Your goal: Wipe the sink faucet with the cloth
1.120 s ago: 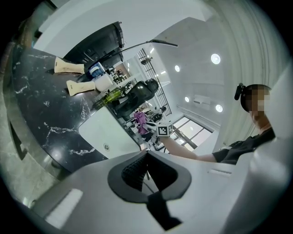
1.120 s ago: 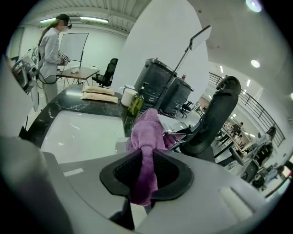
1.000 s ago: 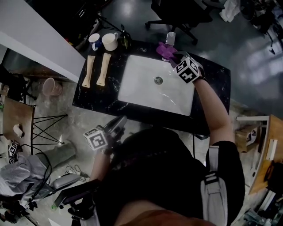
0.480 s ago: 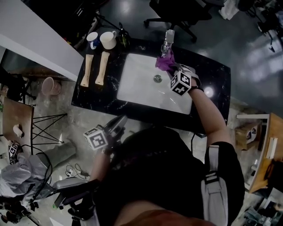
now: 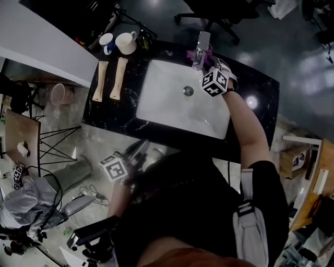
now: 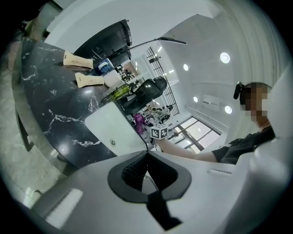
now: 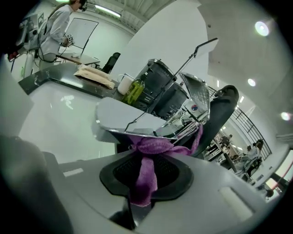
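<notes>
The chrome faucet (image 5: 200, 46) stands at the back rim of the white sink (image 5: 162, 99). My right gripper (image 5: 207, 62) is shut on a purple cloth (image 5: 210, 54) and holds it at the faucet's right side. In the right gripper view the cloth (image 7: 153, 147) bunches between the jaws of this gripper (image 7: 146, 170) and lies against the faucet (image 7: 137, 119) just ahead. My left gripper (image 5: 138, 150) hangs below the counter's front edge, off the sink. Its jaws are shut and empty in the left gripper view (image 6: 147, 165).
On the black marble counter (image 5: 255, 99), left of the sink, lie two wooden pieces (image 5: 98, 82) (image 5: 117, 78). Behind them stand a blue mug (image 5: 107, 40), a white mug (image 5: 125, 43) and a green bottle (image 5: 145, 39). An office chair (image 5: 214, 13) stands beyond the counter.
My right gripper carried the cloth from the faucet's base out over the basin, then back against the faucet's right side. The left gripper has stayed put.
</notes>
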